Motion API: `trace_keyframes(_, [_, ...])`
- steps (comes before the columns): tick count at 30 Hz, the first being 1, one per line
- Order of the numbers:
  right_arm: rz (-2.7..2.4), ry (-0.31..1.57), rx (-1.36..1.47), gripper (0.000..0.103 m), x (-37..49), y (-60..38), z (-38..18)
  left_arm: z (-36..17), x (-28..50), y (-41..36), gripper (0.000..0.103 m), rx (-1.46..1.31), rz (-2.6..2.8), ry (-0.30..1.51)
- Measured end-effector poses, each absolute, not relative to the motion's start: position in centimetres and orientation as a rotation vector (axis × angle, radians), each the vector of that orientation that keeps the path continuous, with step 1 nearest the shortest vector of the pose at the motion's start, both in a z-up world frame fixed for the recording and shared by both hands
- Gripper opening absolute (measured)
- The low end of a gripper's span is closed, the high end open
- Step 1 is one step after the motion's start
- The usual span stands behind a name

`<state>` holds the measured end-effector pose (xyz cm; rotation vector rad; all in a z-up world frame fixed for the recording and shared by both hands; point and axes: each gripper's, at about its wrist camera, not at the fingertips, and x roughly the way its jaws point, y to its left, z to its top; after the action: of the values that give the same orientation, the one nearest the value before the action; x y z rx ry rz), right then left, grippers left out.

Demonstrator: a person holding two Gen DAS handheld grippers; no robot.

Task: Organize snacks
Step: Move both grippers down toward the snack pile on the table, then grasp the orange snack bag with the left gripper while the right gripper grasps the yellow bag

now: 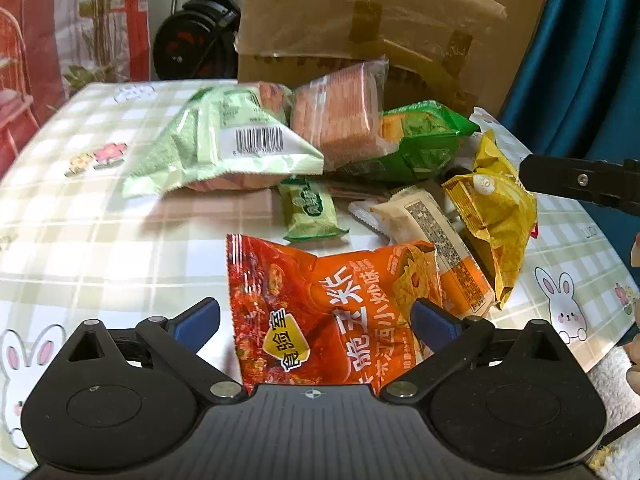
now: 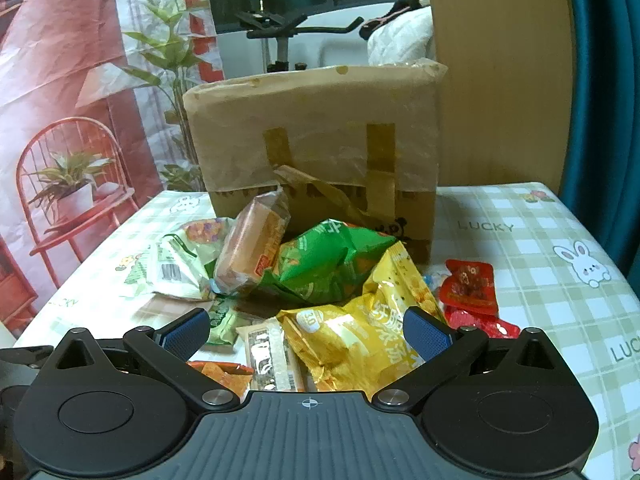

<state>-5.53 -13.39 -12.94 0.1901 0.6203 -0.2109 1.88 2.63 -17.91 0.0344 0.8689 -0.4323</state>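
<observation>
Orange packet (image 1: 332,316) lies on the table (image 1: 100,240), between your left gripper's (image 1: 316,320) wide-apart jaws. Right gripper (image 2: 308,334), also apart, straddles the yellow bag (image 2: 360,336). Slick film: shallow bites likely slip.

Snack pile (image 2: 320,280) crowds table centre, packets overlapping. Cardboard box (image 2: 316,152) walls off the far side just behind it. Bare tablecloth (image 1: 80,208) on the left is open for passing; right strip (image 2: 560,300) also clear past the red packets (image 2: 470,284).
</observation>
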Motion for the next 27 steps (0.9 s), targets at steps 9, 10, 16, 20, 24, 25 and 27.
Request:
trace_keyframes(9, [-0.216,0.639,0.195,0.102,-5.5,-14.1,-13.6,-18.3,2.0,2.6,0.073,-0.024,-0.496,0.858])
trace_keyframes(10, [-0.217,0.644,0.191,0.102,-5.5,-14.3,-13.7,-17.8,1.5,2.4,0.071,0.011,-0.467,0.829])
trace_keyframes(16, [-0.238,0.623,0.025,0.102,-5.6,-14.8,-14.6,-15.3,-0.4,2.6,0.069,0.04,-0.372,0.657])
trace_keyframes(20, [-0.239,0.647,-0.035,0.102,-5.1,-16.4,-15.3,-14.9,-0.3,2.7,0.069,0.014,-0.334,0.609])
trace_keyframes(24, [-0.203,0.679,-0.064,0.101,-4.8,-16.8,-16.3,-15.0,-0.1,2.8,0.069,0.015,-0.3,0.596])
trace_keyframes(25, [-0.195,0.686,-0.074,0.1,-4.7,-16.7,-16.5,-14.9,-0.1,2.9,0.069,0.015,-0.298,0.594])
trace_keyframes(27, [-0.186,0.701,-0.078,0.1,-4.4,-16.7,-17.1,-15.0,-0.1,2.8,0.069,0.018,-0.297,0.586])
